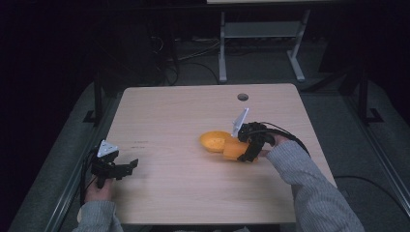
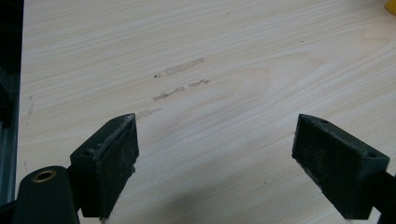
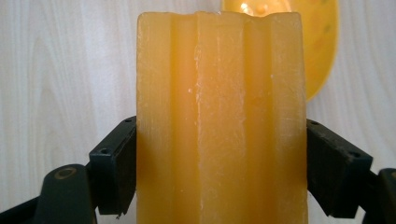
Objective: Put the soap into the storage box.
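Note:
A ridged orange block (image 1: 232,150) (image 3: 222,93) is gripped on both sides by the jaws of my right gripper (image 1: 241,151) (image 3: 222,172), right of the table's centre. Just beyond the block lies a shallow yellow dish (image 1: 214,140) (image 3: 322,51), and the block's far end overlaps its rim. My left gripper (image 1: 126,167) (image 2: 215,158) hovers low over the bare table (image 1: 183,111) near the front left corner. Its jaws stand wide apart with nothing between them.
A round cable hole (image 1: 242,96) sits near the table's far edge. Faint scuff marks (image 2: 180,67) show on the wood ahead of the left gripper. A yellow sliver (image 2: 391,5) is at that view's top right corner. Dark floor, cables and a white desk frame (image 1: 261,34) lie beyond.

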The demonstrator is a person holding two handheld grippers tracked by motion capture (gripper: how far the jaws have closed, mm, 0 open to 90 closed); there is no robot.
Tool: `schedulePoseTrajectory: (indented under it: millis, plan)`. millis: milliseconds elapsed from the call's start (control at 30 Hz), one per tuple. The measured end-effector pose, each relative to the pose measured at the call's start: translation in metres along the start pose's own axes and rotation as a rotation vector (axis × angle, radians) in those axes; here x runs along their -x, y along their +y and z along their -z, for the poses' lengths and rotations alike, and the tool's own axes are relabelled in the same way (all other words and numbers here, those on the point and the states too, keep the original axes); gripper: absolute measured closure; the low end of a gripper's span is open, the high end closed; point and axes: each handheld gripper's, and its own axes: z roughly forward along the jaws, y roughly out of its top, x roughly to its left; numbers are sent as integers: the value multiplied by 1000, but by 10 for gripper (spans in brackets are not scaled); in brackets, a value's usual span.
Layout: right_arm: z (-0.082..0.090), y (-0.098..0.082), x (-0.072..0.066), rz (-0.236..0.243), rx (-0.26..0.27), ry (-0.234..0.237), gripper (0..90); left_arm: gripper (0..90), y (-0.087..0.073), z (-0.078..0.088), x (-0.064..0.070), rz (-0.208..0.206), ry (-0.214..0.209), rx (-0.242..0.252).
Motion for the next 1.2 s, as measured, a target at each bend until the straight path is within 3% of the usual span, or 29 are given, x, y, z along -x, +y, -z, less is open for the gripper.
schedulePoseTrajectory:
  millis: [400,800,1200]
  plan:
    - [4,28,15,38,-4,-12,209,139,0,3,-2,8,3,9]
    - [10,44,27,45,36,-17,209,139,-1,3,-2,-1,4,7]
    - [11,64,36,78,3,-24,209,139,-2,3,-3,2,5,1]
